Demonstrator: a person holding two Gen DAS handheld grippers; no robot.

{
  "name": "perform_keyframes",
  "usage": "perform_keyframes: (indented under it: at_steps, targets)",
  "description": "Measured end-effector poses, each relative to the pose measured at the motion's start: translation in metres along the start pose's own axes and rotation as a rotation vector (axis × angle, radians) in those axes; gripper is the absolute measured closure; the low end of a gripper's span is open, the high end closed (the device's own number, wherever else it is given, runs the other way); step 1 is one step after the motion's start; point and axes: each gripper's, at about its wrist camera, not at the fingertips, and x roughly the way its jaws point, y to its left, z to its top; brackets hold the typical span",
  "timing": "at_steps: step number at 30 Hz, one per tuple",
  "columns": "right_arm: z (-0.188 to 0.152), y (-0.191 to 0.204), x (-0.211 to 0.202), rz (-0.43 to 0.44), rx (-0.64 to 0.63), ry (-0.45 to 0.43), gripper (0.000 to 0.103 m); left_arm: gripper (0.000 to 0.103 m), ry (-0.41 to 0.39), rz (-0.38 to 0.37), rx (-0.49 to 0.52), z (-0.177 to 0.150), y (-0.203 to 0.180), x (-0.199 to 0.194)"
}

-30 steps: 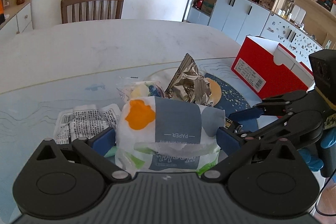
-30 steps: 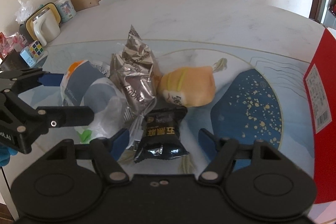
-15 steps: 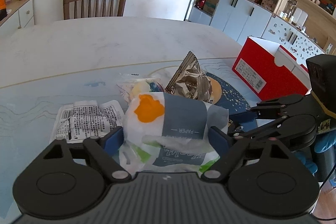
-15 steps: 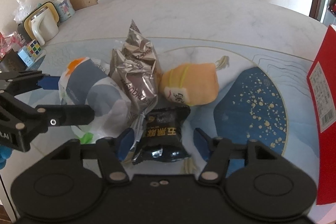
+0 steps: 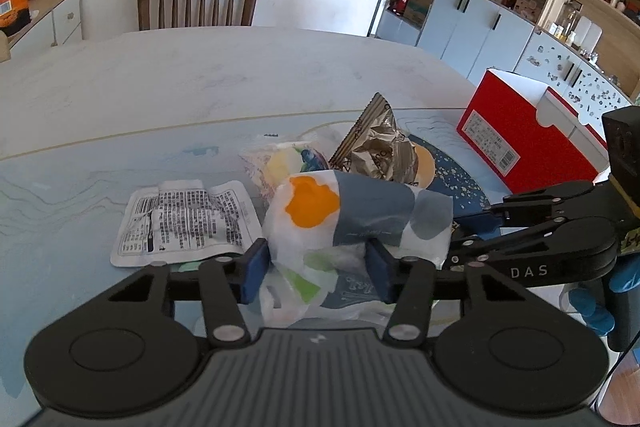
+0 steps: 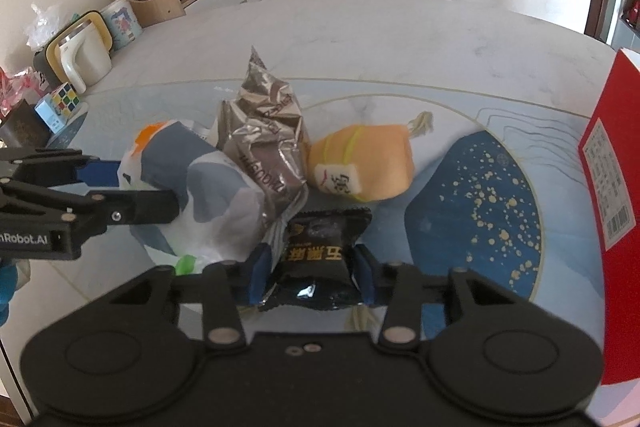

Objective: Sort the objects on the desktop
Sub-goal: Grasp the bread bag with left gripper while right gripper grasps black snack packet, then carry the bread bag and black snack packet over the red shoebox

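- The left gripper [image 5: 316, 269] is closing on the white tissue pack [image 5: 352, 223], the one with the orange blotch and grey band; both blue pads press into its soft wrapper, which bulges between them.
- The right gripper [image 6: 310, 273] is closing on the black snack packet [image 6: 320, 255], its blue pads touching the packet's two sides.
- Both things sit in a small heap on the desk [image 5: 200, 83], toward its near edge, on a blue patterned mat [image 6: 480, 211].
- A crumpled silver foil bag [image 6: 268, 143] leans between the tissue pack and an orange plush toy [image 6: 364, 163], touching both.
- A flat white printed sachet [image 5: 184, 221] lies just beside the tissue pack, on its left.
- A red box [image 5: 524, 143] stands at the desk's right edge.
- A wooden chair [image 5: 198, 1] stands at the far edge.
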Motion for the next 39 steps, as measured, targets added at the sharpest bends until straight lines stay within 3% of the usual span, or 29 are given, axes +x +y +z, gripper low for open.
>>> perform_keyframes:
  at_steps: [8,21,39]
  targets:
    - [-0.004,-0.002,-0.011,-0.009,0.017,-0.013,0.066,0.071,0.005,0.006,-0.027,-0.002,-0.003,-0.011]
    - [-0.014,-0.010,-0.039,-0.030,0.044,-0.050,0.069,0.073,0.006,-0.025,-0.108,0.001,-0.012,-0.035]
    - [-0.019,-0.018,-0.095,-0.053,0.083,-0.127,0.069,0.073,0.001,-0.014,-0.078,0.010,-0.042,-0.058]
